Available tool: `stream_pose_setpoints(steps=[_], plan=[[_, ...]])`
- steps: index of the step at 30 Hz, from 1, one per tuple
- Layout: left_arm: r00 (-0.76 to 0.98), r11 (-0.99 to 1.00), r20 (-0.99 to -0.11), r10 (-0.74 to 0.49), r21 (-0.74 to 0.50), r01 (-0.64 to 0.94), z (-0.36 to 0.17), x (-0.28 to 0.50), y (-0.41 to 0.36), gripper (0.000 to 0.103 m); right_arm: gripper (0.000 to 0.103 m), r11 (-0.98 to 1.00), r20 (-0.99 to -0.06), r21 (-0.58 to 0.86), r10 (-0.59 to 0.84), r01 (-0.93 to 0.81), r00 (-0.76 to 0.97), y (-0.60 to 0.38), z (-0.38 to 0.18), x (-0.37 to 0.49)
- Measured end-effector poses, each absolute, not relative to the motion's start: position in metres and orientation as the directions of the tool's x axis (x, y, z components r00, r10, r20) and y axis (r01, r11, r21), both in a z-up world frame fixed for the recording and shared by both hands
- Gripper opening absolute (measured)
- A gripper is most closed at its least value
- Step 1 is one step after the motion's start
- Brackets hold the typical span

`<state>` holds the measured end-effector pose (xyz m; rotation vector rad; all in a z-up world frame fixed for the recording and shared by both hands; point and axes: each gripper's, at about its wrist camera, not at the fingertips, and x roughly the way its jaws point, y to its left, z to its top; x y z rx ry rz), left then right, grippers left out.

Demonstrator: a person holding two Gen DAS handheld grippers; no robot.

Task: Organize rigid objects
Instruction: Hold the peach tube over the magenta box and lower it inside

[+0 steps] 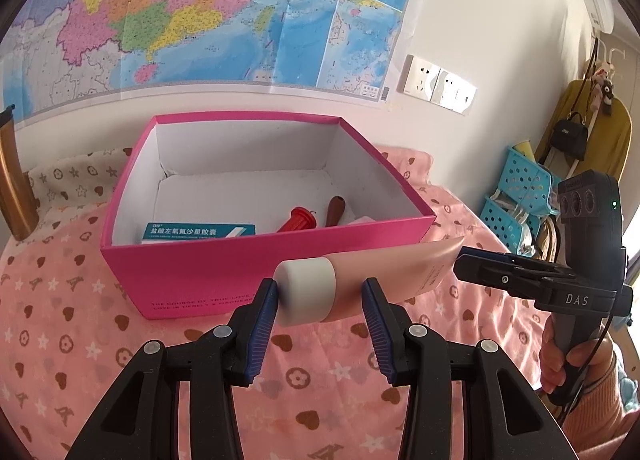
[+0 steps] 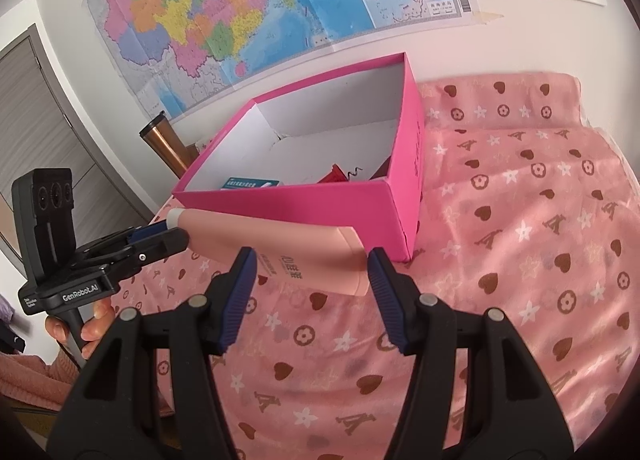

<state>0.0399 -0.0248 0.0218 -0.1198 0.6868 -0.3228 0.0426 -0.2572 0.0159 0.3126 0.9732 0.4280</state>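
**Operator:** State the position of the tube point(image 1: 384, 272).

**Technician:** It is off the cloth point(image 1: 320, 380), level, and just in front of the near wall of the pink box point(image 1: 240, 268). The white cap point(image 1: 308, 292) points to the left side and the flat crimped end to the right. It is not yet in the box.

**Operator:** State the condition of each claw.

**Technician:** The left gripper point(image 1: 320, 288) is clenched on the cap end. One blue pad point(image 1: 266, 312) bears on the cap and the other on the tube shoulder. The right wrist view confirms this, with a finger on each face of the tube. The right gripper point(image 2: 312, 256) is released. Its fingers stand wide apart on either side of the crimped end, and no firm clamping is visible.

**Operator:** Why is it held by the cap end?

**Technician:** Probably because the cap is the stiff part. The soft body would deform under the pads. The right claw appears positioned to steady the free end.

**Operator:** What is already in the box?

**Technician:** A medicine carton point(image 1: 196, 231), a red part point(image 1: 302, 217) and a brown handle point(image 1: 336, 209). The rear floor is free, which suggests lifting over the near wall and setting the tube down there.
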Motion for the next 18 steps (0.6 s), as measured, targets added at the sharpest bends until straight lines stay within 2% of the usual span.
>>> stream_pose_setpoints(steps=[18], plan=[[0.736,0.943,-0.589,-0.334,-0.214,0.257,0.0281,0.0481,-0.0250,0.044,0.060,0.882,-0.718,0.414,0.468,-0.225,0.515,-0.2583,0.0261,0.0528]])
